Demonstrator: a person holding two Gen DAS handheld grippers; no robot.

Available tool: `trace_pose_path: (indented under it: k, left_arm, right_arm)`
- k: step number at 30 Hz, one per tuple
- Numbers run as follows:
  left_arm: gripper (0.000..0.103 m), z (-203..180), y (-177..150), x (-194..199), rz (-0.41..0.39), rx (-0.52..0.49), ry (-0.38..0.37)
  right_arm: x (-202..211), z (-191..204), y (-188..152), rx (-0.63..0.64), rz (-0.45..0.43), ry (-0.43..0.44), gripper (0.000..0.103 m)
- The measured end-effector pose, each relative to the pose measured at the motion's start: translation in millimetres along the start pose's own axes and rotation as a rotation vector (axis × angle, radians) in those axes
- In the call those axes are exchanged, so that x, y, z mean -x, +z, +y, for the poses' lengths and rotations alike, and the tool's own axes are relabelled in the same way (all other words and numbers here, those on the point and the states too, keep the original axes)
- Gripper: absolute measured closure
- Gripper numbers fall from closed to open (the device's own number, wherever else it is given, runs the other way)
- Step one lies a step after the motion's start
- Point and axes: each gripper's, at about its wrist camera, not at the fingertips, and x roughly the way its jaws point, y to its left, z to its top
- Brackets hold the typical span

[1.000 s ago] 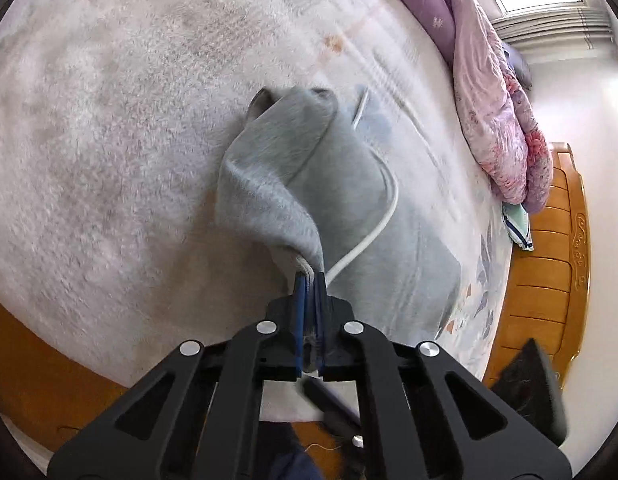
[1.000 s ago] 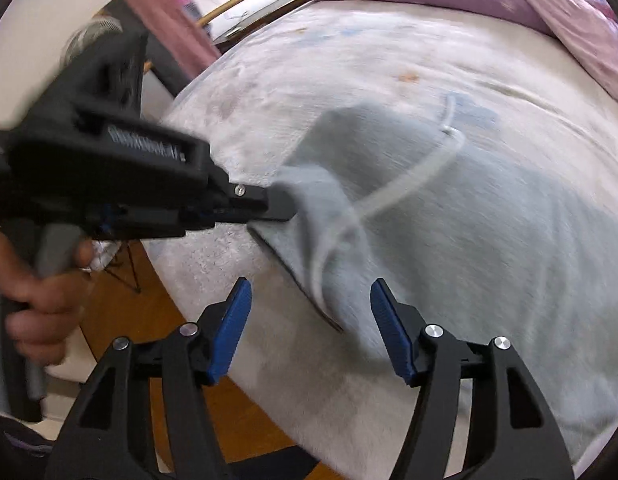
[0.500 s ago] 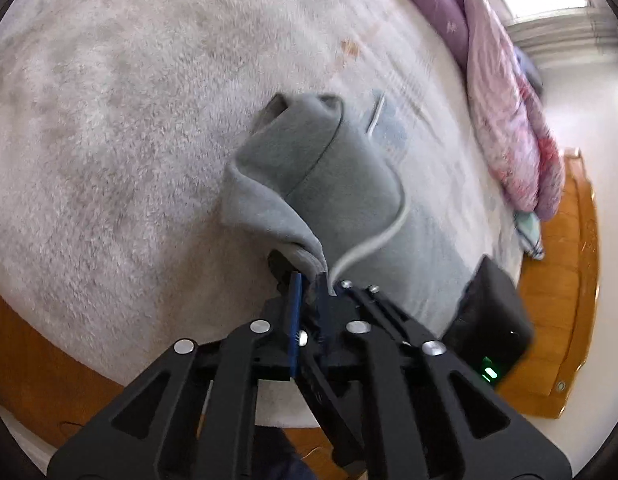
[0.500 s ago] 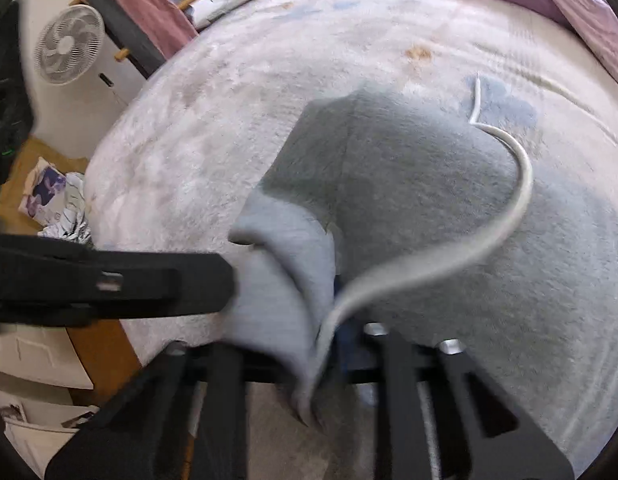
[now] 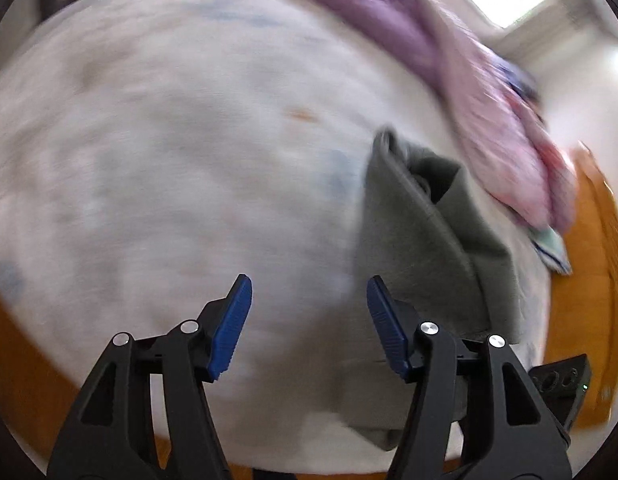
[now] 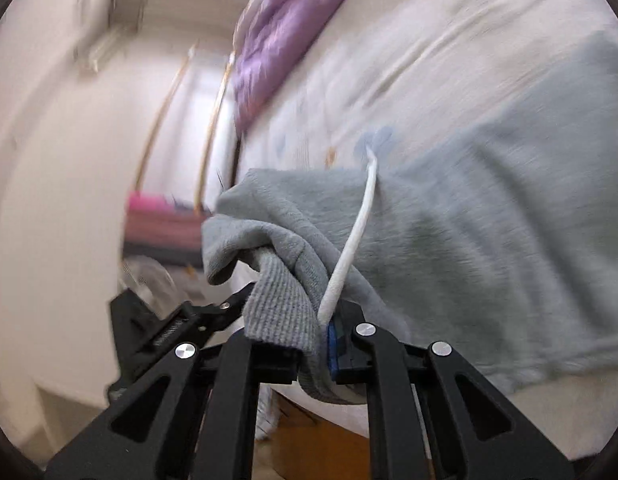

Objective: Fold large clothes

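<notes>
Swapping hands on the grey fleece garment (image 6: 449, 240) with its white drawstring (image 6: 355, 240): the left hand-held gripper (image 5: 309, 320) has just been opening, jaws now wide with nothing between them, garment off at its 3 o'clock on the pale fluffy bed cover (image 5: 169, 160). The right hand-held gripper (image 6: 315, 344) has just been closing and now pinches the ribbed hem, ready, I'd say, to carry the fold.

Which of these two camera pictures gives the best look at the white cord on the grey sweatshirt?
The right wrist view. There the white cord runs close and fairly sharp across the grey sweatshirt, down to where the right gripper pinches the ribbed hem. The left wrist view is blurred: it shows the sweatshirt off to one side, with no cord visible.
</notes>
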Motion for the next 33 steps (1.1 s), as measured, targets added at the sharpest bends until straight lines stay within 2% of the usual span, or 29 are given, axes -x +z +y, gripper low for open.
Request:
trace_pose_path:
  k: [3, 6, 7, 10, 13, 14, 16, 18, 21, 23, 24, 25, 26, 29, 30, 31, 33]
  left_arm:
    - [0.042, -59.9, -4.3, -20.0, 0.02, -0.121, -0.064]
    - [0.041, -111.8, -15.0, -47.4, 0.075, -0.183, -0.135]
    - [0.037, -123.6, -17.6, -55.6, 0.098, -0.192, -0.153]
    - [0.034, -159.0, -32.2, -81.0, 0.158, -0.227, -0.167]
    - [0.029, -163.6, -45.2, -103.3, 0.216, -0.186, -0.117]
    - [0.029, -162.2, -50.2, -110.0, 0.237, -0.169, -0.101]
    - [0.028, -152.8, -59.0, -126.0, 0.287, -0.147, -0.025]
    - [0.027, -143.1, -60.1, -131.1, 0.31, -0.104, -0.03]
    - [0.026, -134.4, -63.6, -122.0, 0.295, -0.069, -0.05]
    - [0.024, -131.3, -65.9, -113.0, 0.283, -0.047, -0.085]
    - [0.024, -128.0, -68.3, -111.3, 0.291, -0.03, -0.091]
    - [0.024, -125.2, -70.2, -111.4, 0.301, -0.013, -0.102]
    - [0.023, -120.8, -74.0, -111.5, 0.318, 0.016, -0.126]
    - [0.019, -119.6, -80.9, -121.0, 0.352, 0.026, -0.093]
    - [0.019, -117.5, -83.7, -123.4, 0.364, 0.045, -0.108]
    - [0.019, -116.1, -86.6, -125.5, 0.38, 0.067, -0.139]
    - [0.015, -118.5, -91.7, -129.0, 0.385, 0.048, -0.13]
  right_arm:
    - [51.1, -18.6, 12.0, -0.085, -0.101, 0.02, 0.094]
    - [101.0, -41.2, 21.3, -0.146, -0.205, -0.014, 0.094]
    - [115.8, -49.7, 24.0, -0.16, -0.237, -0.041, 0.094]
    - [149.4, -91.3, 29.5, -0.251, -0.287, -0.146, 0.094]
    - [152.9, -137.3, 30.5, -0.342, -0.249, -0.271, 0.094]
    - [149.5, -154.2, 30.1, -0.385, -0.218, -0.292, 0.094]
    - [145.4, -183.3, 30.2, -0.454, -0.176, -0.311, 0.092]
    - [143.3, -194.2, 36.4, -0.479, -0.157, -0.266, 0.088]
    - [143.0, -191.5, 48.5, -0.455, -0.103, -0.258, 0.082]
    - [148.8, -187.5, 52.6, -0.445, -0.073, -0.26, 0.068]
    - [150.0, -187.0, 52.5, -0.443, -0.065, -0.273, 0.056]
    - [154.8, -186.5, 52.6, -0.441, -0.057, -0.278, 0.053]
    - [159.3, -188.3, 51.2, -0.436, -0.044, -0.259, 0.053]
    - [150.3, -197.3, 48.1, -0.435, -0.002, -0.257, 0.052]
    - [147.0, -198.4, 41.4, -0.441, 0.003, -0.268, 0.051]
    - [142.7, -199.2, 41.5, -0.457, 0.001, -0.259, 0.051]
    - [137.4, -207.9, 40.4, -0.502, 0.0, -0.211, 0.049]
